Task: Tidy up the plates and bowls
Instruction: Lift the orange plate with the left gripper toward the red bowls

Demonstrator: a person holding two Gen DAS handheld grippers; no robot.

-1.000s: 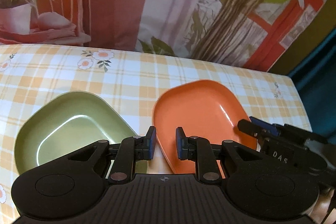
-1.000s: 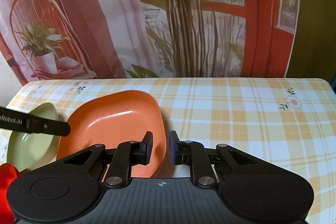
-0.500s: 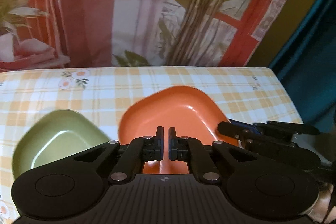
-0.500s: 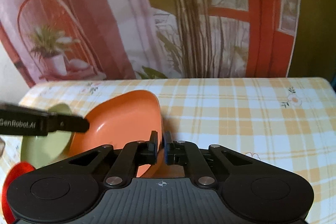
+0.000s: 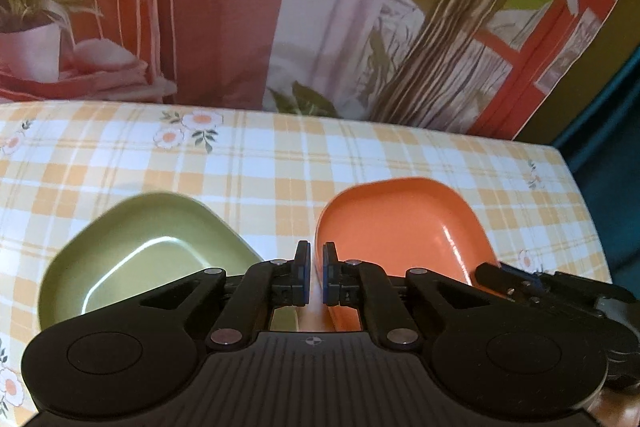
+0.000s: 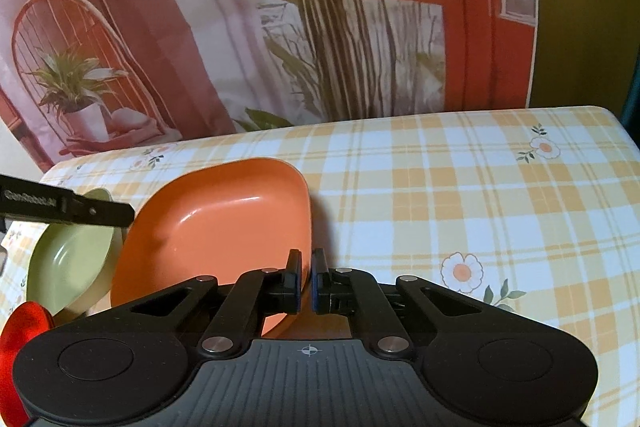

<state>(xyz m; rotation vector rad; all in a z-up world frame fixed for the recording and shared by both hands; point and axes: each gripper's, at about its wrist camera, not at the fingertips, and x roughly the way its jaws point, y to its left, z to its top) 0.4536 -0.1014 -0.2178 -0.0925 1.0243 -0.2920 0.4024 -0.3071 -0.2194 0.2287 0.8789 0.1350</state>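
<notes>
Both grippers pinch one orange dish above a checked table.

The checked tablecloth [image 6: 460,195] fills the scene, a printed curtain [image 6: 280,27] at its far edge. The orange plate [image 6: 224,227] sits tilted, right of the green bowl [image 5: 148,251] and just beside it. The right gripper [image 6: 306,281] is clenched on the orange plate's right rim; the left gripper [image 5: 316,279] is clenched on its left rim.

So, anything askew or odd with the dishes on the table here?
Yes: the orange dish sits tipped on edge instead of flat, its rim pinched by both the right claw and left claw. The green dish beside it looks fine.
</notes>
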